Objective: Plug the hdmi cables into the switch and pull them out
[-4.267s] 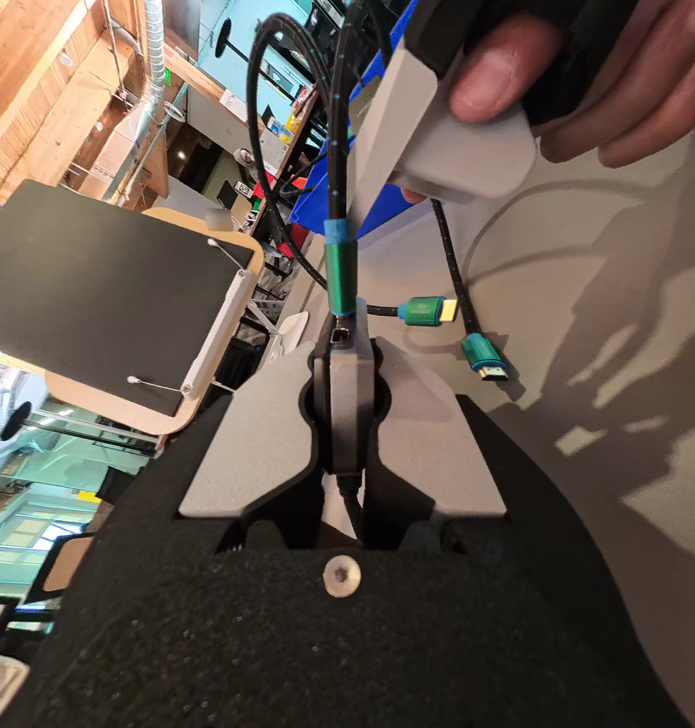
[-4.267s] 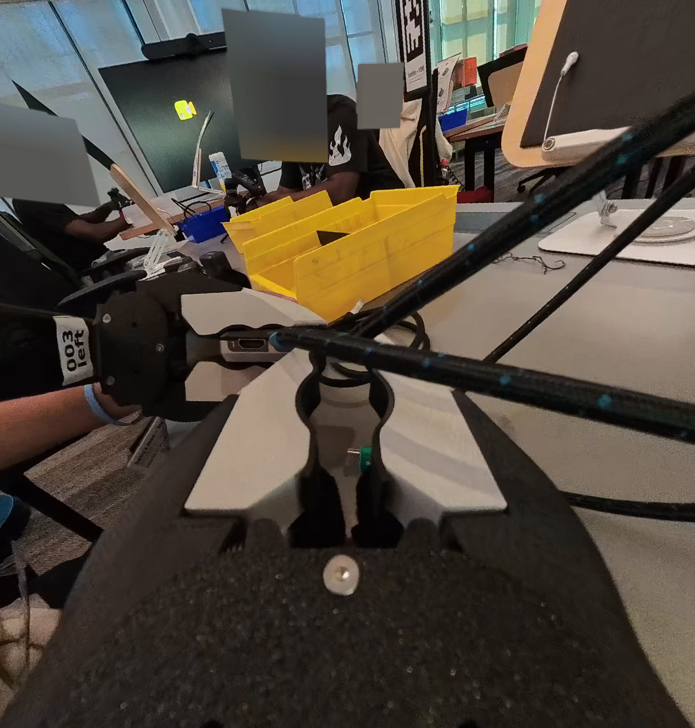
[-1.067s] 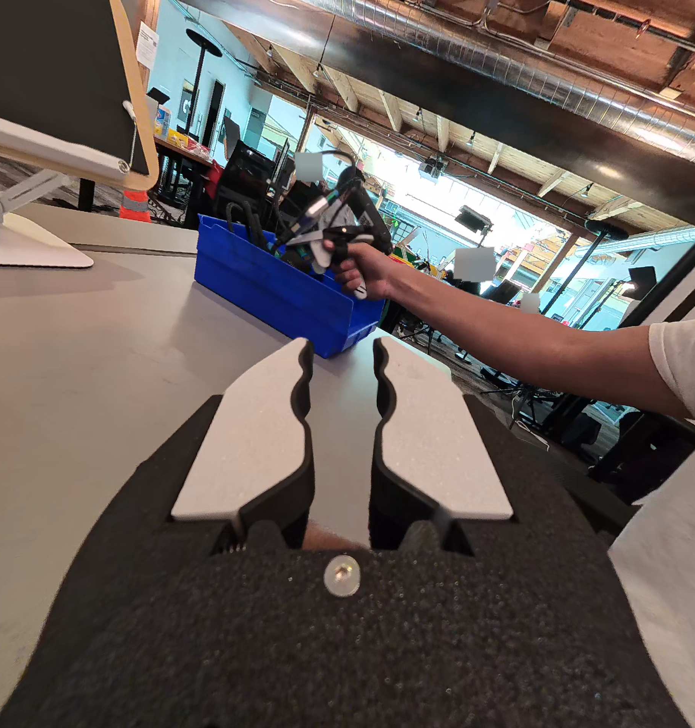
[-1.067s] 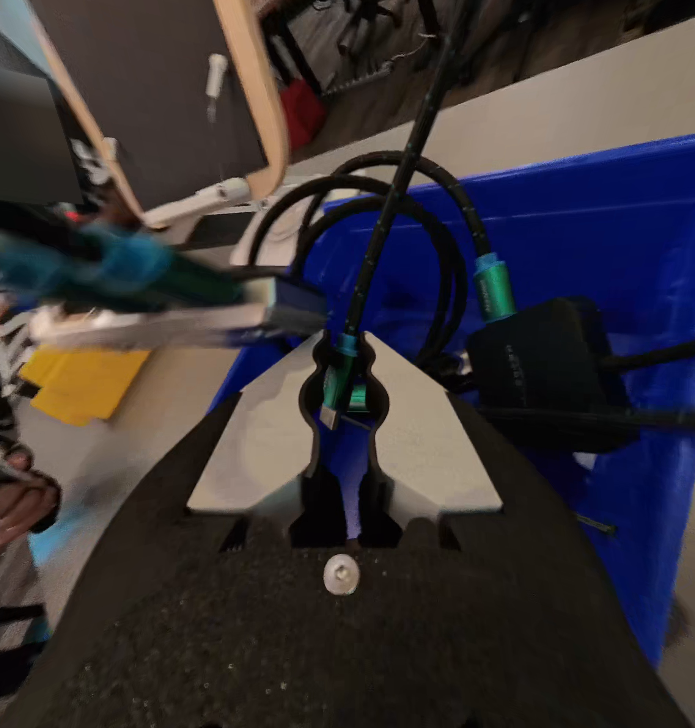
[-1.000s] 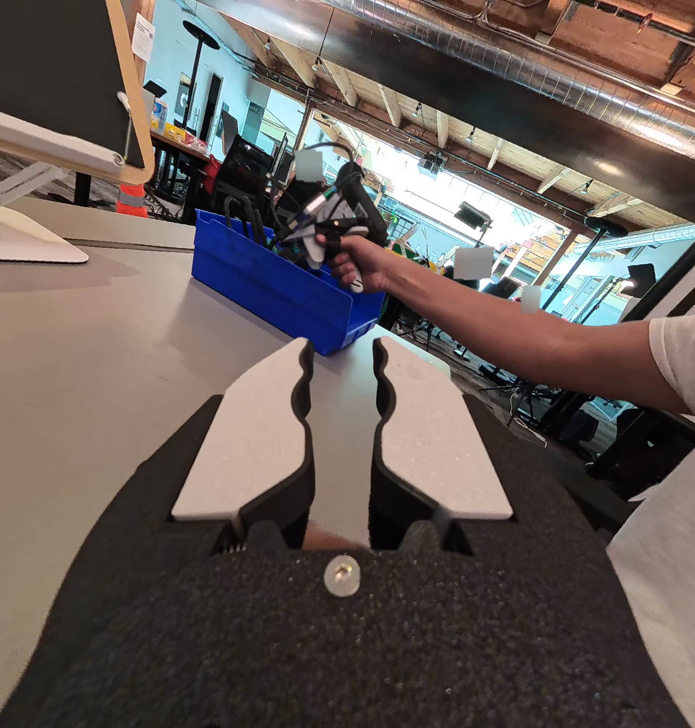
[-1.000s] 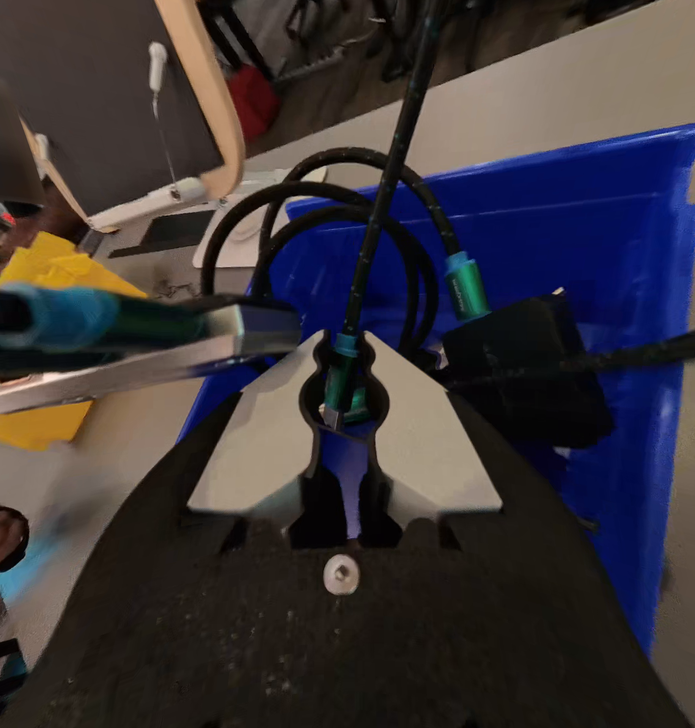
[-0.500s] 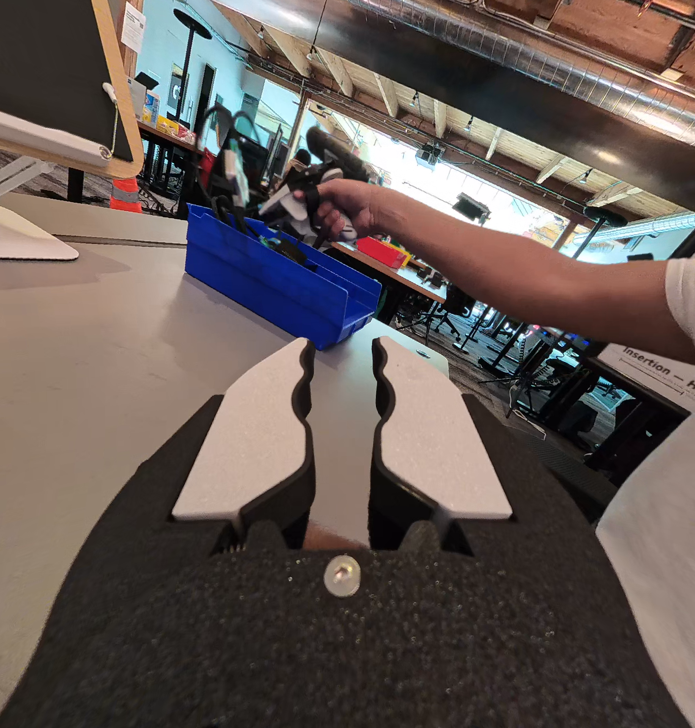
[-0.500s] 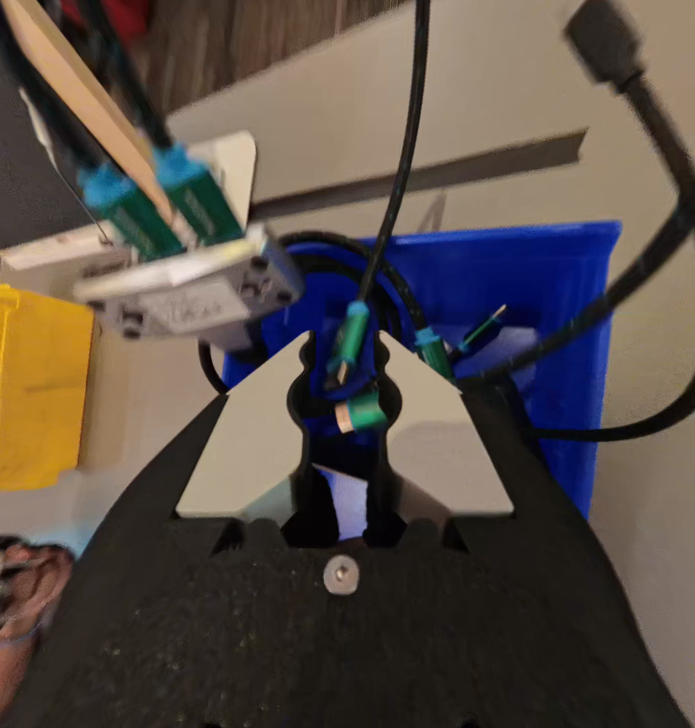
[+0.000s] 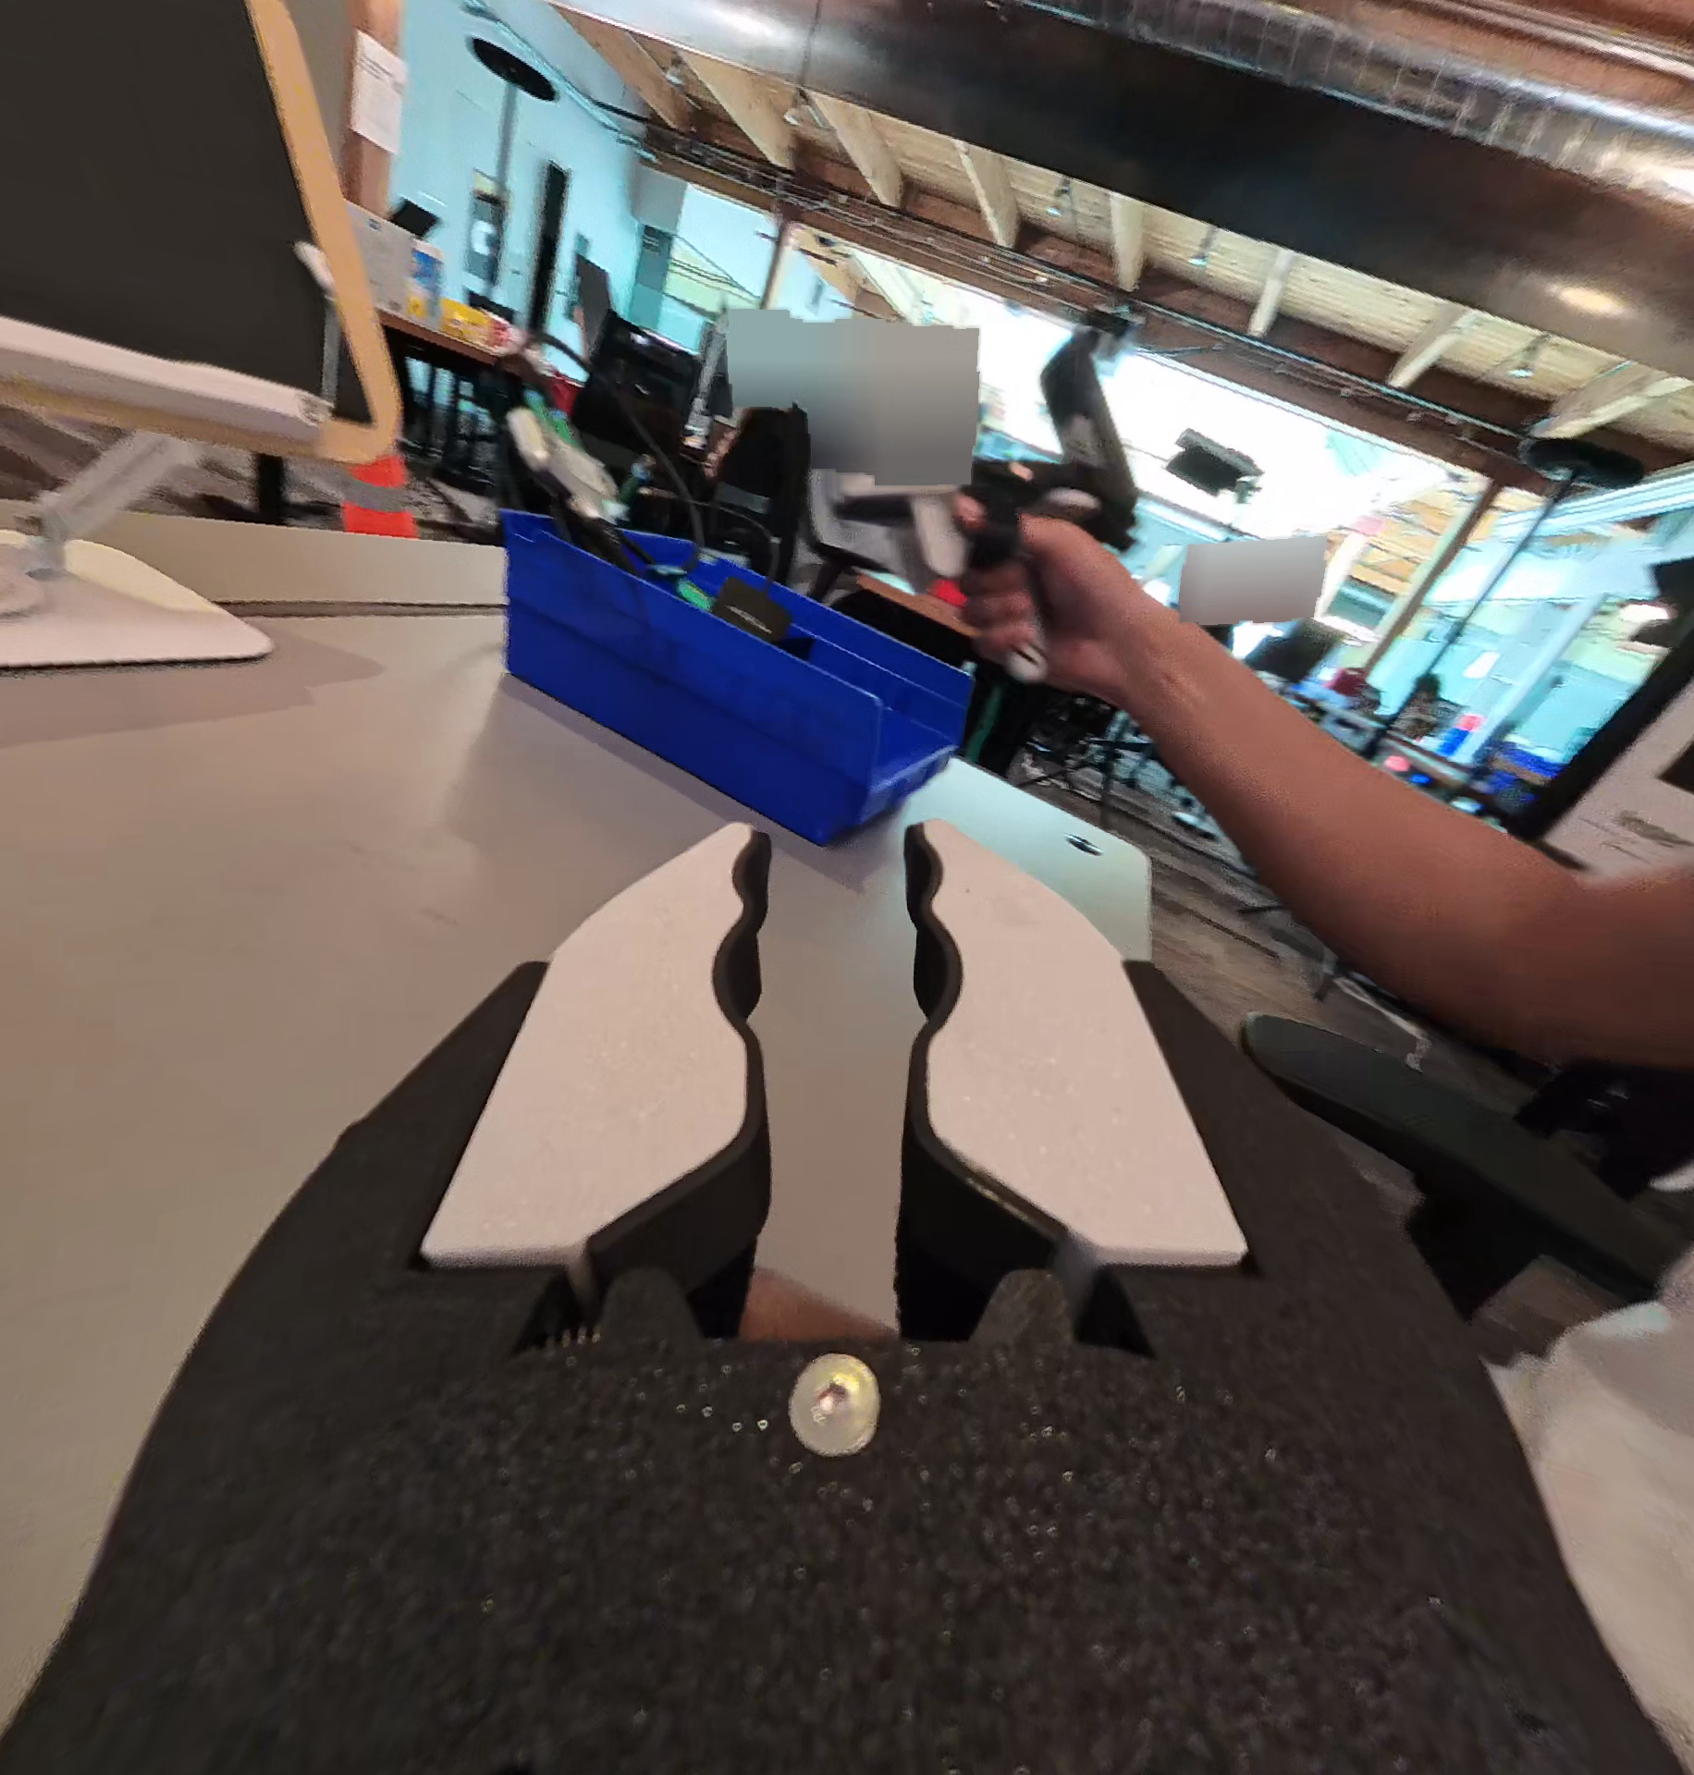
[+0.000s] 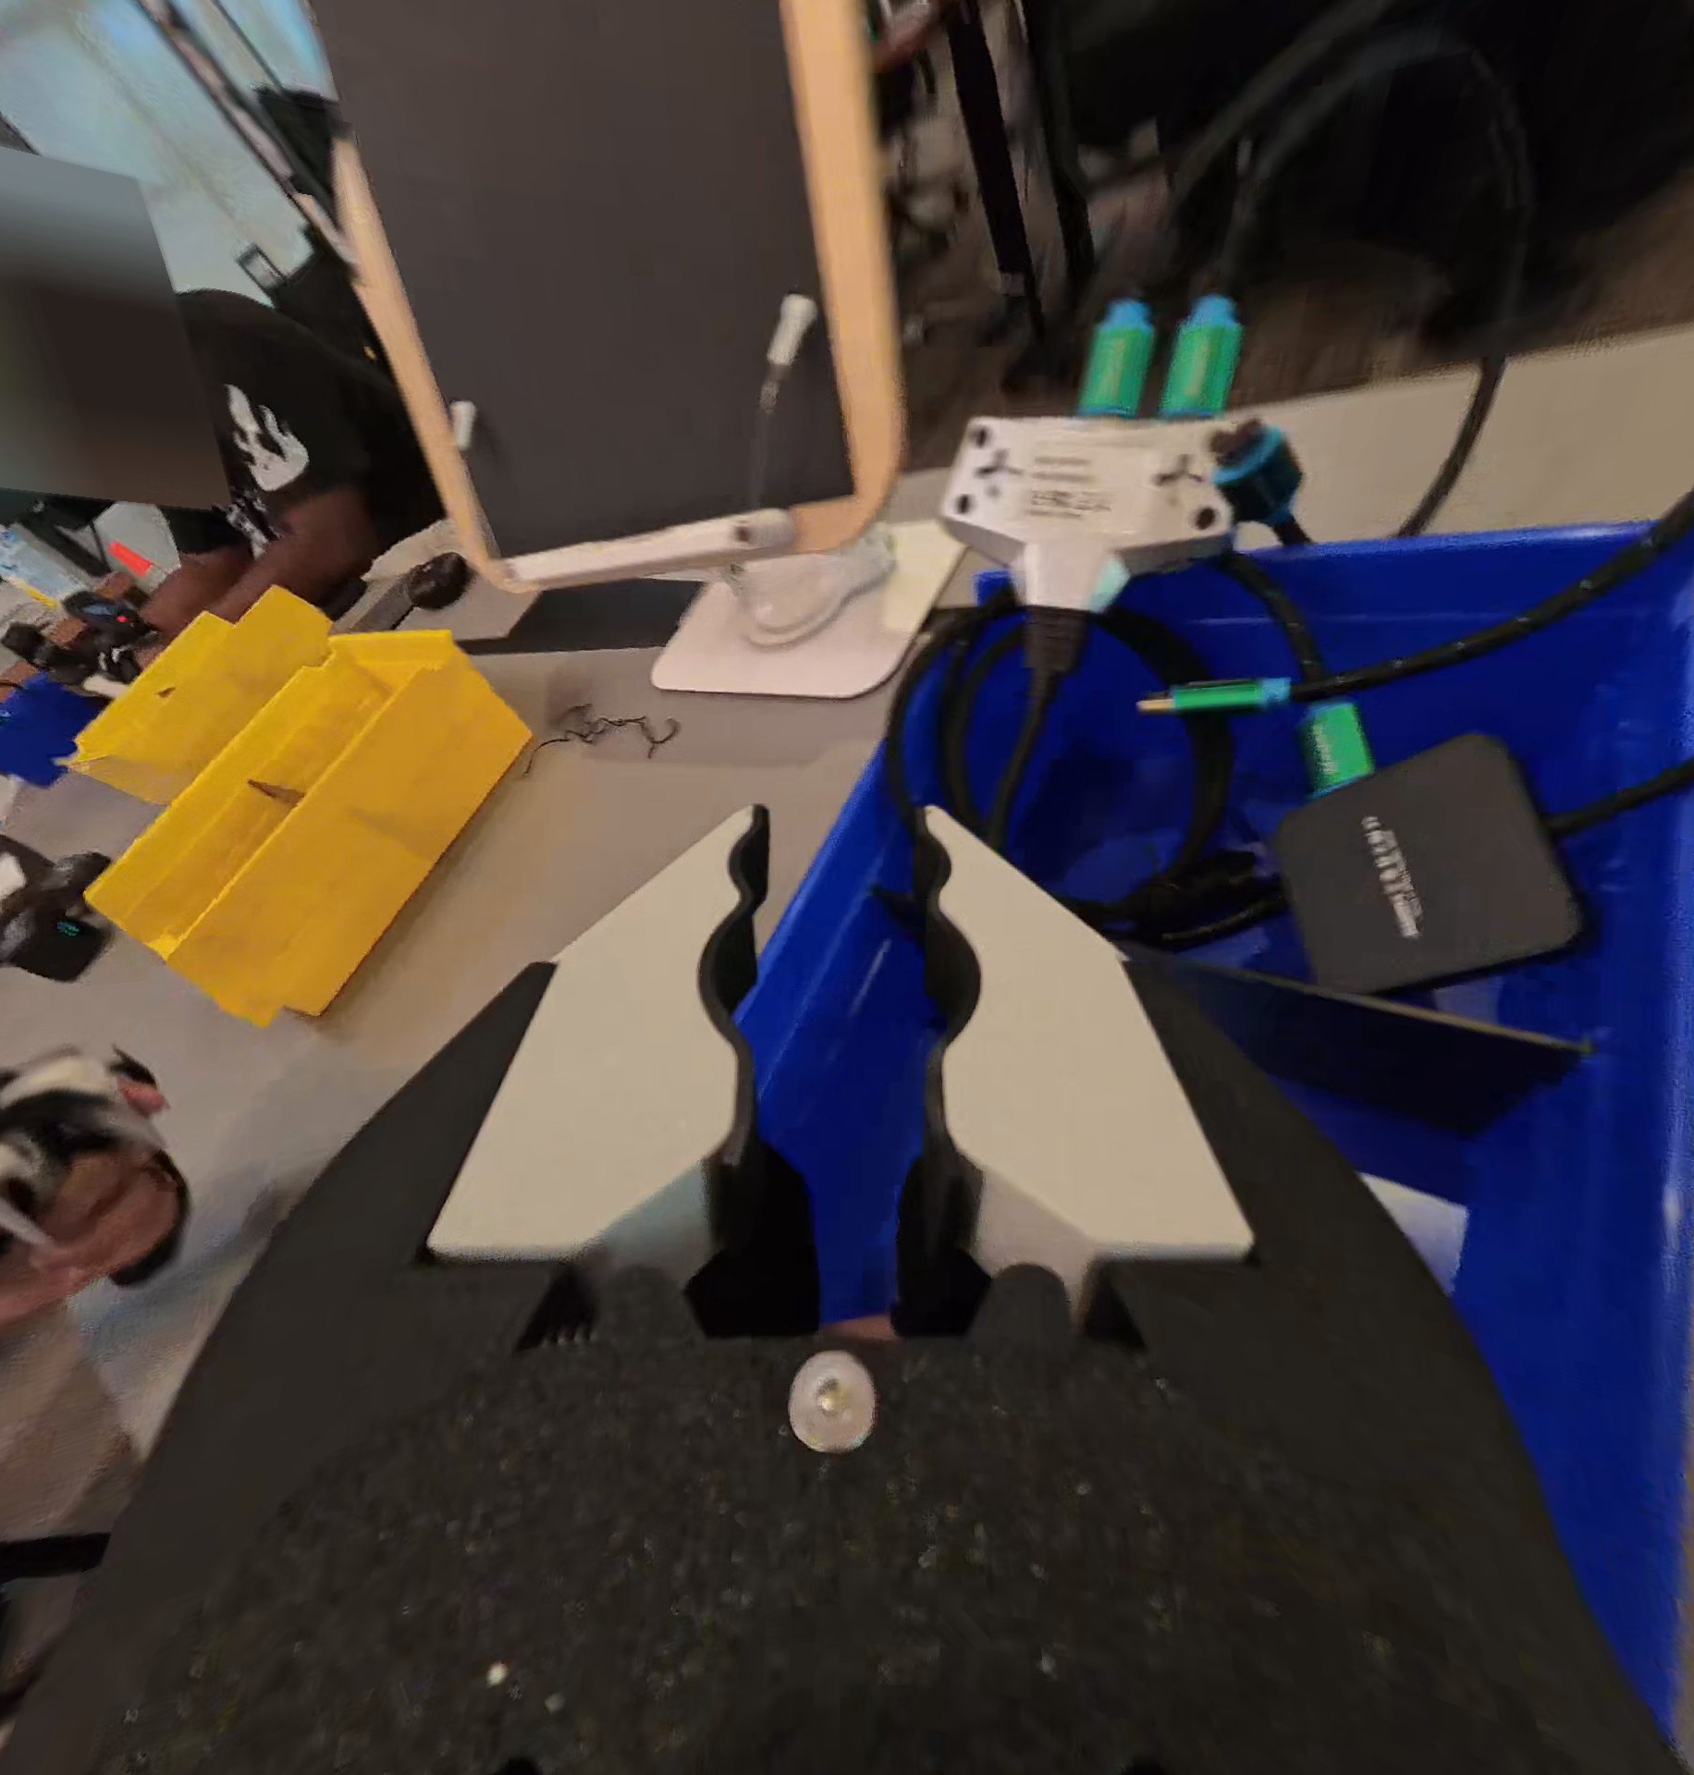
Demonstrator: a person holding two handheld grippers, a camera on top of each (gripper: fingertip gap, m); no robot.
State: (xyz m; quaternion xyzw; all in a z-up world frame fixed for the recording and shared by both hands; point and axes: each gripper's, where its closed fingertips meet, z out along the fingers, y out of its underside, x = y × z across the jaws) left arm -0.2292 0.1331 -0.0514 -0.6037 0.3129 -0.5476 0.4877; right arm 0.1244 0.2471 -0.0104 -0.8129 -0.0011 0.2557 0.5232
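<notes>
Both claws are spread and empty. The left claw (image 9: 835, 845) hangs over bare worktop (image 9: 248, 864), well short of the blue bin (image 10: 1592, 1201). The right claw (image 10: 838, 826) is above the bin's near wall.

The switch (image 10: 1083, 490) is at the bin's far rim, underside facing us. Two green plugs (image 10: 1112, 370) are seated in its top edge and a third plug (image 10: 1261, 471) in its side. The frame is blurred, so I can't tell if it rests on the rim or is in the air. A loose plug (image 10: 1218, 696) with a bare gold tip lies across the bin. Beside it is a black box (image 10: 1429, 855) with another green plug in it.

Risks I see:
- The switch looks badly balanced. Its cables run off past the rim, and I'd guess their weight could tip it out onto the worktop.
- Pulling a plug with one claw while nothing holds the switch would likely lift the whole bundle rather than unseat the plug. The left claw is too far off to brace it.
- A cable loop (image 10: 906, 749) runs just beside the right claw's fingertip, so closing or lifting there could snag the loop instead of a plug.
- The cables overlap in the bin, so tugging one may drag the box or the loose plug along.
- Gripping a cable rather than a plug shell would strain the connector.
</notes>
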